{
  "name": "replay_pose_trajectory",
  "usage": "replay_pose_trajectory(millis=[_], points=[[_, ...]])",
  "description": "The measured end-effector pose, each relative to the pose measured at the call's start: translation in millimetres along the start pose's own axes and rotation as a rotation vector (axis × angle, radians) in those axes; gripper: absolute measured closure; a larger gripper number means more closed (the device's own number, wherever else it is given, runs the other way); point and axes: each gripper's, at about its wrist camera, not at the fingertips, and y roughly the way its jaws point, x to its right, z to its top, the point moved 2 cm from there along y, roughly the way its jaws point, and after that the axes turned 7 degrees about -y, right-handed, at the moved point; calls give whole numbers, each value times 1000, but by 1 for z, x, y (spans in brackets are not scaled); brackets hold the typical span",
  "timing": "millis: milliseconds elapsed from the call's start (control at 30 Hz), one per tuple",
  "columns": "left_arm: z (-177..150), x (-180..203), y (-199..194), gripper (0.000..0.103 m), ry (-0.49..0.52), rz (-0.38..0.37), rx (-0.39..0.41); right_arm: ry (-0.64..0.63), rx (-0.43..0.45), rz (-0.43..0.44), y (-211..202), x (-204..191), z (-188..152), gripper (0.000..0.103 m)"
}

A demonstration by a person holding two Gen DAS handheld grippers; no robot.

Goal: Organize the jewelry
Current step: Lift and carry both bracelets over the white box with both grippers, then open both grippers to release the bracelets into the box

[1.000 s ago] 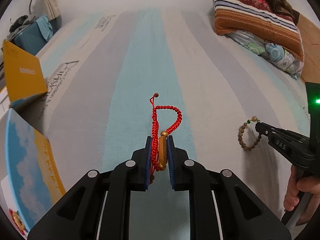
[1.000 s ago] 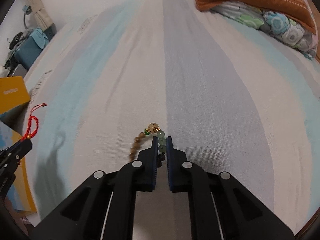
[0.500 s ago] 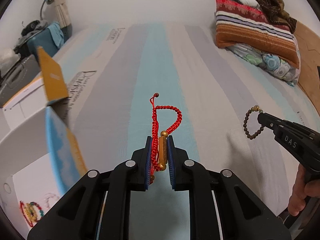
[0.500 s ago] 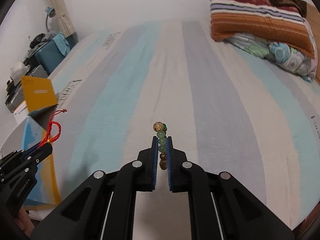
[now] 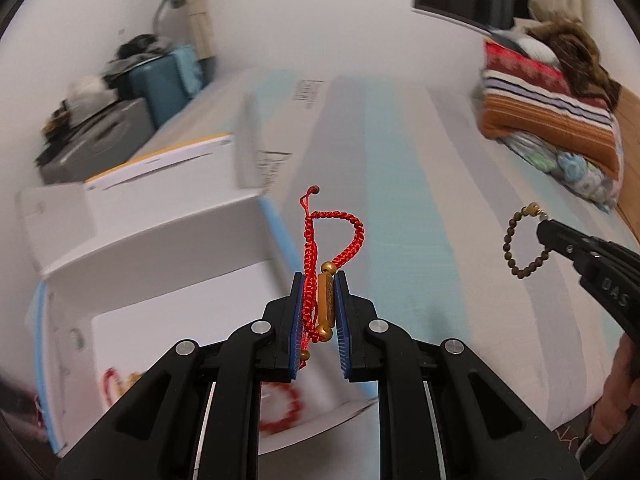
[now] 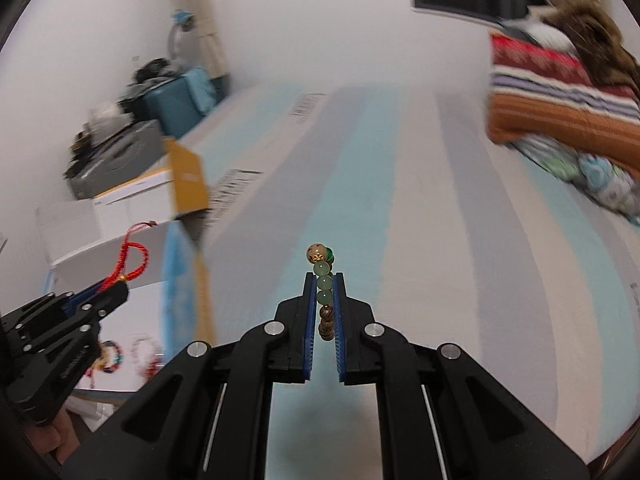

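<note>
My left gripper (image 5: 319, 280) is shut on a red braided cord bracelet (image 5: 332, 236) with a gold tube bead, held in the air over the edge of an open white box (image 5: 152, 256). My right gripper (image 6: 323, 280) is shut on a brown and green bead bracelet (image 6: 322, 280); the same bracelet shows hanging from it in the left wrist view (image 5: 520, 240). The box floor holds several bracelets (image 6: 116, 354), blurred. The left gripper and red bracelet also show at the left of the right wrist view (image 6: 132, 264).
A striped blue, grey and white bed sheet (image 5: 400, 160) lies under both grippers. Folded blankets and pillows (image 5: 552, 112) are stacked at the far right. A teal case and clutter (image 5: 160, 76) stand beyond the box at the left. The box's yellow flap (image 6: 188, 176) stands up.
Both grippers have risen off the bed and swung toward the box at the left, each carrying its bracelet. The view is now blurred by motion, and the box's inside has come into view.
</note>
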Motion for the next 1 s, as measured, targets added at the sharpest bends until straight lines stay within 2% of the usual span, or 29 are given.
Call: replay_pose_trajectory(millis=[300, 500, 733, 1000], points=[[-20, -110, -29, 89, -121, 111, 10, -148, 24, 131, -9, -124, 9, 96], [-41, -160, -26, 89, -178, 154, -24, -216, -15, 168, 10, -178, -1, 96], [-60, -192, -7, 89, -219, 196, -76, -236, -91, 182, 44, -202, -14, 96], [-73, -209, 17, 89, -243, 191, -128, -242, -178, 162, 81, -209, -29, 96]])
